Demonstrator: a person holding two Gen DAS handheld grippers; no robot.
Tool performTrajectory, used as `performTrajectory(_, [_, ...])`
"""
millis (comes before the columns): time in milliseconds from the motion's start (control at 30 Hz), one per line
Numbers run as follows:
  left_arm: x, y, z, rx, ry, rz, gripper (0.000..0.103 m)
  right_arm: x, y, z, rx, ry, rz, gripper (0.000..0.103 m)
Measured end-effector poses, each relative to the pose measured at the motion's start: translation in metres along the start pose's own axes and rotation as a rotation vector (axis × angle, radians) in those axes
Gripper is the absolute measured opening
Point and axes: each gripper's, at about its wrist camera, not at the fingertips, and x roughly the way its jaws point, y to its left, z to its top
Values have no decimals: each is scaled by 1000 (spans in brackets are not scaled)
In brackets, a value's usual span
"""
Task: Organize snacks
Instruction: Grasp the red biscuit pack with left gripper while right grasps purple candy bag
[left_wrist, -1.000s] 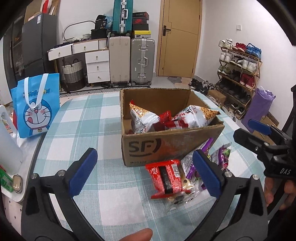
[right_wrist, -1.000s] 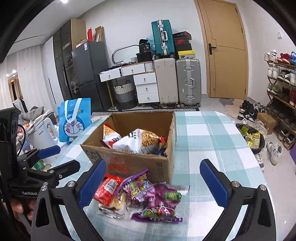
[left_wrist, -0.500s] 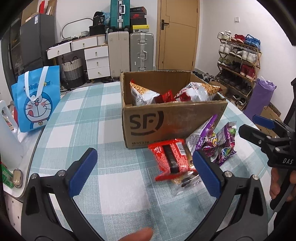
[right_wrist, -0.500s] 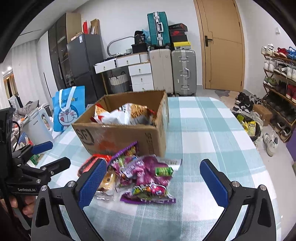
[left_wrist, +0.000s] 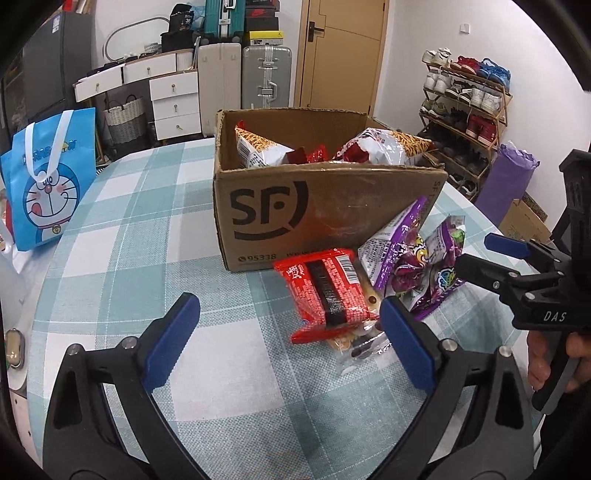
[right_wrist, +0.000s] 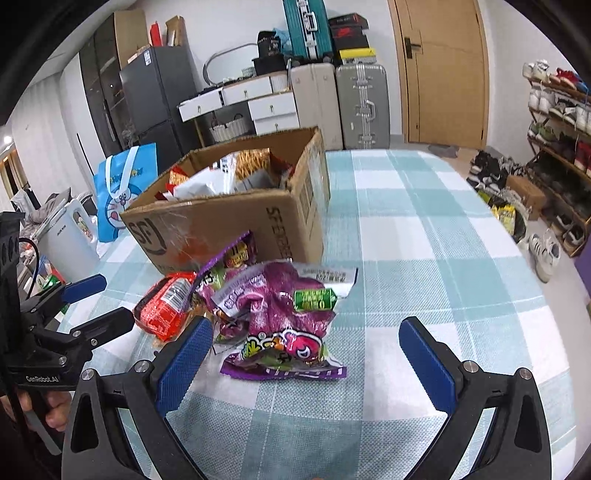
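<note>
A lived-in home. Ahead of the gripper, a wooden interior door (left_wrist: 341, 55) stands behind hard-shell suitcases (left_wrist: 266, 77) and a white chest of drawers (left_wrist: 175, 101); to the right, a wooden rack full of shoes (left_wrist: 465, 99); below, a table under a teal-and-white checked cloth (left_wrist: 129, 229).

Checked table (left_wrist: 122, 236), cardboard box (left_wrist: 332, 206), snack packets (right_wrist: 280, 314)
</note>
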Motion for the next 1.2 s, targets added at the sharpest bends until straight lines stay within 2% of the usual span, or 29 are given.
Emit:
performTrajectory(300, [24, 1, 5, -25, 49, -27, 98, 18, -2, -1, 7, 51, 1, 102])
performTrajectory(733, [60, -7, 19, -30, 81, -60, 97, 26, -5, -2, 26, 69, 30, 101])
performTrajectory(867, [64, -7, 17, -27, 83, -66, 96, 30, -3, -3, 22, 77, 41, 93])
performTrajectory(967, [70, -8, 18, -27, 97, -68, 89, 31, -4, -3, 26, 79, 47, 84])
performTrajectory(1067, [75, -8, 17, -40, 104, -87, 86, 31, -4, -3, 30, 77, 58, 82])
performTrajectory(1200, [80, -6, 17, -51, 114, -108, 76, 30, -3, -3, 28, 74, 77, 75])
